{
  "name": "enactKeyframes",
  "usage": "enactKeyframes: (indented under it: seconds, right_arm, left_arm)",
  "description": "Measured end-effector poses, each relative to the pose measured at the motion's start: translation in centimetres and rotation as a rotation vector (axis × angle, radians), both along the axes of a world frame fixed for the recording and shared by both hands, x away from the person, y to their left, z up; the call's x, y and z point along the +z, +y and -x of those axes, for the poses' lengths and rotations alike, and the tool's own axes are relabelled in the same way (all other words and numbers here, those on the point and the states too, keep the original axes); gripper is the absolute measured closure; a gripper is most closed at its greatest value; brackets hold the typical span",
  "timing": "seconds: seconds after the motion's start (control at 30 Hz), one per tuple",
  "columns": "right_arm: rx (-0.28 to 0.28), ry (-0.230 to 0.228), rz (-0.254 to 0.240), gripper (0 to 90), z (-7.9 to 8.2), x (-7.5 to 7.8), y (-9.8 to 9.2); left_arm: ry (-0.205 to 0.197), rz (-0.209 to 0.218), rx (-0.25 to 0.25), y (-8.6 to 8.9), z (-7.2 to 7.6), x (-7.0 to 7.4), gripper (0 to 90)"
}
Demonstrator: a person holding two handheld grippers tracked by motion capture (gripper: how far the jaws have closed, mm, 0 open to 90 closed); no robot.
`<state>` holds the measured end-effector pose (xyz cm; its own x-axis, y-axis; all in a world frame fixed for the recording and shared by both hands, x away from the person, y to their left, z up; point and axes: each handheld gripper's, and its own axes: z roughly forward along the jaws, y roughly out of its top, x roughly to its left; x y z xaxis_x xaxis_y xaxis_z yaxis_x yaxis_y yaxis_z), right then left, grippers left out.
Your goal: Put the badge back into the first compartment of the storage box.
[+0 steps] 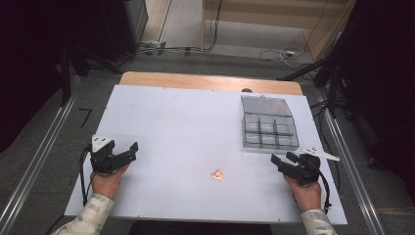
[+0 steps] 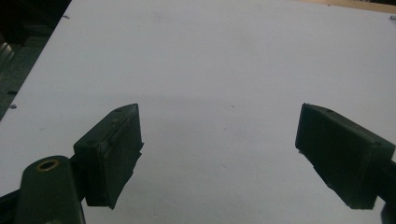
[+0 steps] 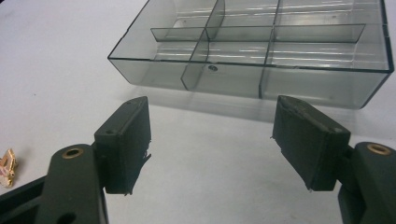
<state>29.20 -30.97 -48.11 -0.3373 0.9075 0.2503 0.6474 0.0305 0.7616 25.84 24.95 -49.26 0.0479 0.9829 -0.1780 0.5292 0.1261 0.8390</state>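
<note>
A clear plastic compartment box (image 1: 269, 127) lies open on the white table at the right, its lid folded back; its compartments (image 3: 261, 42) look empty. A small orange-gold object (image 1: 217, 174) rests near the table's front middle, and it peeks in at the left edge of the right gripper view (image 3: 6, 167). My right gripper (image 1: 284, 157) is held low just in front of the box, jaws wide open and empty (image 3: 212, 144). At the table's left side my left gripper (image 1: 125, 149) hovers over bare table, open with nothing between its jaws (image 2: 219, 149).
The white board (image 1: 186, 122) covers a wooden table whose far edge (image 1: 210, 81) shows behind it. Metal rails run along both sides of the table. Cables lie on the floor beyond.
</note>
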Motion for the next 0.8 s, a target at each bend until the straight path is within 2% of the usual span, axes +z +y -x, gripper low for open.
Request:
enactKeyframes:
  seconds: [0.53,0.67,0.8]
  right_arm:
    - [0.04,-0.006,0.014,26.6,0.0,0.0,1.4]
    - [0.054,0.007,-0.002,26.6,0.0,0.0,1.7]
    - [0.076,0.007,0.015,26.7,0.0,-0.1,2.3]
  left_arm:
    - [0.003,-0.001,-0.003,-0.1,0.0,0.0,14.9]
    - [0.004,0.0,-0.006,-0.2,0.0,0.0,14.9]
    - [0.003,0.0,-0.007,-0.2,0.0,0.0,14.9]
